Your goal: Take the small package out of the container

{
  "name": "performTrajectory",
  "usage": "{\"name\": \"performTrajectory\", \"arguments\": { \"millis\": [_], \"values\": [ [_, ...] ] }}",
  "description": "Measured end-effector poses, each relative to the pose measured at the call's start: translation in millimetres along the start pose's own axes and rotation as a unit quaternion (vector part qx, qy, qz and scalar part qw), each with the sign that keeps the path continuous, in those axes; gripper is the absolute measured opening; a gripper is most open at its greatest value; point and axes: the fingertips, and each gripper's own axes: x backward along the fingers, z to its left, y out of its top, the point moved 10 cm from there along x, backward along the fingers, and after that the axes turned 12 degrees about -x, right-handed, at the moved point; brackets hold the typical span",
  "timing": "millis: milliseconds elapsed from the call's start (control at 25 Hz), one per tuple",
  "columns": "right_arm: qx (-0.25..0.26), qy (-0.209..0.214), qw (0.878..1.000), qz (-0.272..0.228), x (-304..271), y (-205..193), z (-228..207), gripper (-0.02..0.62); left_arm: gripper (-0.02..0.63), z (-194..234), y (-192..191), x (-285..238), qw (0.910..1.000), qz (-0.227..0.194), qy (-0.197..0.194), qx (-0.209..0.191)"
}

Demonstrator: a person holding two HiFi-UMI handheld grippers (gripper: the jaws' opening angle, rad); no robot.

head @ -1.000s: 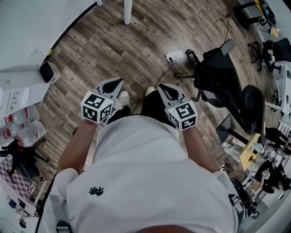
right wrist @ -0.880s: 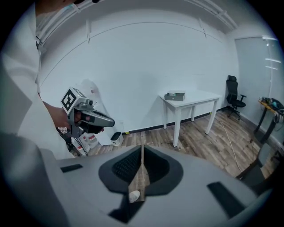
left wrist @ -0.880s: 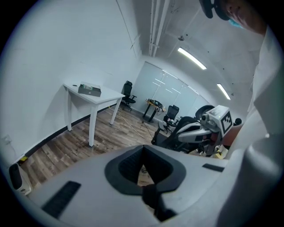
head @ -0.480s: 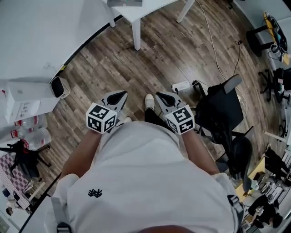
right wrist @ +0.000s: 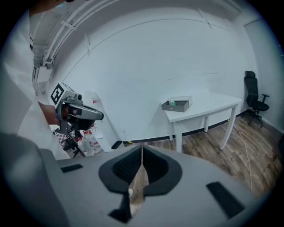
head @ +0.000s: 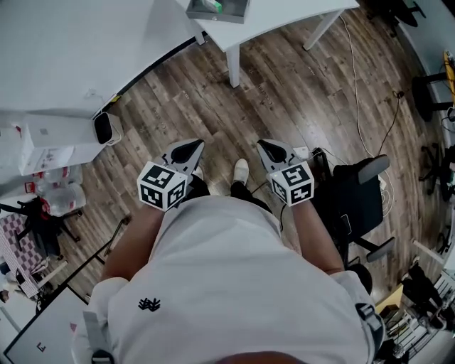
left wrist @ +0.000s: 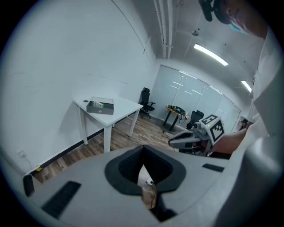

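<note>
Both tongs were held at waist height in front of the person's white shirt, over the wood-plank floor and well apart from the desk.

- Left tongs: in their own view the dark pads met edge to edge, closed on nothing, with only floor visible through the slit below.
- Right tongs: in their own view they were likewise pressed together and empty.
- Each pair showed in the other's view, side by side and level: the right pair, the left pair.

Containers:
- A grey shallow rectangular container sat on the white desk near its wall-side end. We also saw it from the left tongs and the right tongs.
- A small green package lay inside it, toward one end. Its top edge showed above the rim in both tong views. We could not make out anything else in the tray.
- A white cardboard box stood on the floor by the wall at the person's left, and we could not tell its contents.
- Just beside that box sat a pack of clear plastic bottles.

A black office chair stood close at the person's right.
</note>
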Motion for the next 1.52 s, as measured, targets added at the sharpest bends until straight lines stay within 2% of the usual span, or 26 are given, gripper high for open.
{"name": "performTrajectory", "arguments": {
  "millis": [240, 640, 800, 920, 1040, 1200, 1360, 1520],
  "values": [
    [0.027, 0.011, 0.999, 0.027, -51, 42, -1, 0.011, 0.006, 57, 4, 1, 0.9987, -0.033, 0.011, 0.038],
    [0.052, -0.015, 0.998, 0.023, -145, 124, 29, 0.011, 0.006, 182, 4, 28, 0.9958, -0.073, 0.009, 0.054],
    [0.043, -0.043, 0.998, 0.009, -183, 149, 31, 0.011, 0.006, 225, -2, 44, 0.9961, -0.076, 0.002, 0.046],
    [0.04, -0.065, 0.997, -0.001, -208, 167, 30, 0.011, 0.006, 250, -12, 54, 0.9975, -0.062, -0.005, 0.035],
    [0.044, -0.076, 0.996, -0.005, -222, 184, 27, 0.011, 0.006, 270, -22, 57, 0.9974, -0.053, -0.003, 0.048],
    [0.065, -0.083, 0.994, -0.004, -239, 214, 5, 0.013, 0.006, 287, -14, 53, 0.9959, -0.071, 0.021, 0.052],
    [0.076, -0.093, 0.993, -0.001, -260, 244, -32, 0.041, 0.006, 294, -3, 40, 0.9935, -0.075, 0.045, 0.074],
    [0.089, -0.097, 0.991, 0.006, -285, 276, -73, 0.069, 0.006, 304, 17, 23, 0.9929, -0.07, 0.071, 0.066]
  ]
}}
